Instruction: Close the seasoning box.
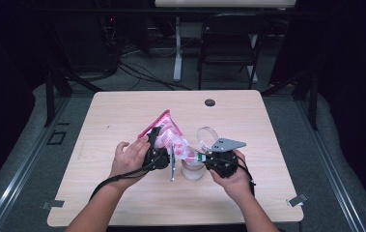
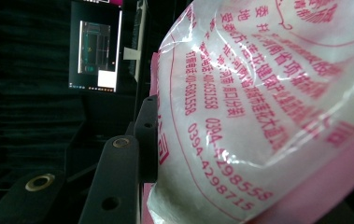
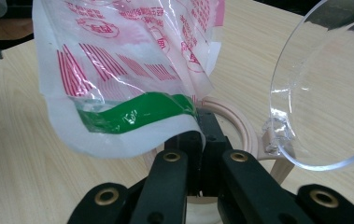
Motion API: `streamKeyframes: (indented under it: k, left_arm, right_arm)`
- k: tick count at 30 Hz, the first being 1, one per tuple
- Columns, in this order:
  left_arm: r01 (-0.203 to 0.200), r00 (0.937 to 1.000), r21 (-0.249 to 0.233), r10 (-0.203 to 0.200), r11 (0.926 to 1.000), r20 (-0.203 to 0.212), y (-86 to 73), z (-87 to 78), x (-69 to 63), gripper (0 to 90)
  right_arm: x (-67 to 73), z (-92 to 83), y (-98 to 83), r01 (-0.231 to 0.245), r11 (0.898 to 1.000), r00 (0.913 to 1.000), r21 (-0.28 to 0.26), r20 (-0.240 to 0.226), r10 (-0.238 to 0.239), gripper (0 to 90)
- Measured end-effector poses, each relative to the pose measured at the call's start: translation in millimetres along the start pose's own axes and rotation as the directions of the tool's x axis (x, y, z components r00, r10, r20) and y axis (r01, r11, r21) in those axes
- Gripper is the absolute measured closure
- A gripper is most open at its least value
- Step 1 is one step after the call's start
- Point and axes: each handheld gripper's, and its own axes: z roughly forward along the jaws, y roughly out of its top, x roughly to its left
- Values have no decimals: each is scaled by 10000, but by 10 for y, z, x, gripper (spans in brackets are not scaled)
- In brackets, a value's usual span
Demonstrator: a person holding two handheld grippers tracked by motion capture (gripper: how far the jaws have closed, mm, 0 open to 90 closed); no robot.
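Observation:
A pink-and-white printed plastic bag point(image 1: 167, 130) point(image 2: 268, 107) point(image 3: 128, 70) is held tilted above the table between both grippers. My left gripper point(image 1: 153, 136) is shut on the bag's upper part; one black finger point(image 2: 145, 135) presses its side, and the other is hidden behind the bag. My right gripper point(image 1: 201, 157) point(image 3: 201, 125) is shut on the bag's lower edge by a green strip, right over the mouth of a small jar point(image 1: 193, 170) point(image 3: 242, 128). The jar's clear hinged lid point(image 1: 207, 134) point(image 3: 324, 93) stands open behind it.
The light wooden table point(image 1: 122, 198) has bare surface on all sides of the jar and a round cable hole point(image 1: 210, 102) near its far edge. A dark chair point(image 1: 231, 43) stands beyond the table. A lit screen point(image 2: 95, 51) glows in the dark background.

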Motion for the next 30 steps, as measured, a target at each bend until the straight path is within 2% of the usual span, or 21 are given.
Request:
streamKeyframes:
  k: [30]
  left_arm:
    - [-269, 9995, -118, 268, 9996, -149, 32, -23, 47, 641]
  right_arm:
    - [-17, 5, -9, -19, 10000, 10000, 33, 2, 19, 900]
